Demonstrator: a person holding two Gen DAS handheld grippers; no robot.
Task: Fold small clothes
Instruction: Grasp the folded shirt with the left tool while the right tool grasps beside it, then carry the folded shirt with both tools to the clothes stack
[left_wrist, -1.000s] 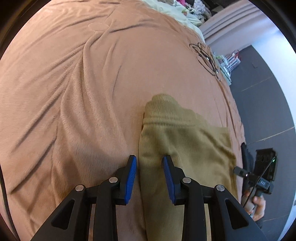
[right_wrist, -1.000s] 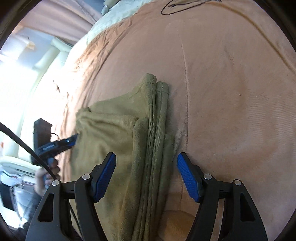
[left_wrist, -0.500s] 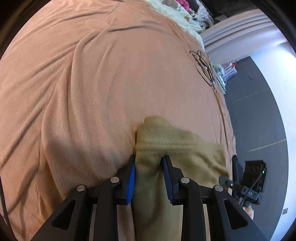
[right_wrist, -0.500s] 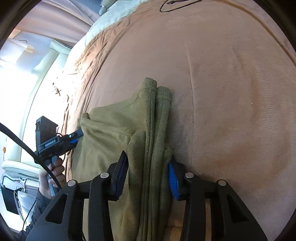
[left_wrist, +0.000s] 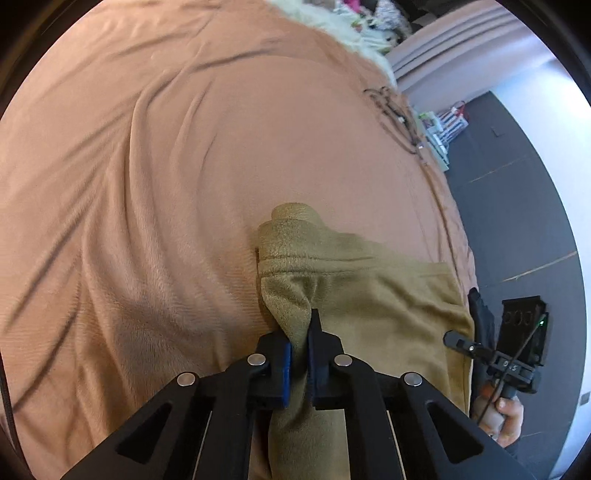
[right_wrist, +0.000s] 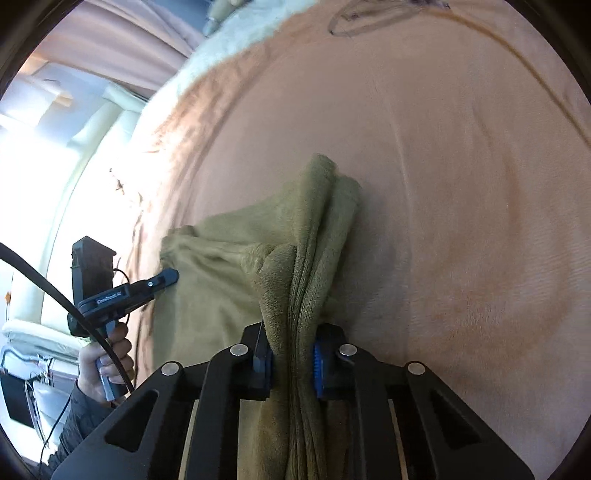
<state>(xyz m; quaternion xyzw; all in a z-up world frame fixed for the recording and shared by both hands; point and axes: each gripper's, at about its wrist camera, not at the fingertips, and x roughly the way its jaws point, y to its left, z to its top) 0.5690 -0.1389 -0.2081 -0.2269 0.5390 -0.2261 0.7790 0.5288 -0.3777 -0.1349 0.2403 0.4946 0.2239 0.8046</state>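
Pinching olive garment (left_wrist: 369, 302) on blanket (left_wrist: 147, 184)

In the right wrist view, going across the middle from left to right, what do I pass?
Bright window area → left gripper in the person's hand → olive garment, its bunched folds clamped in the right gripper → bare tan blanket.

Home bedroom: blanketed bed (left_wrist: 184, 166), curtains (right_wrist: 122, 48).

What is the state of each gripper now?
Left gripper: closed on the olive garment.
Right gripper: closed on the same garment's bunched edge.
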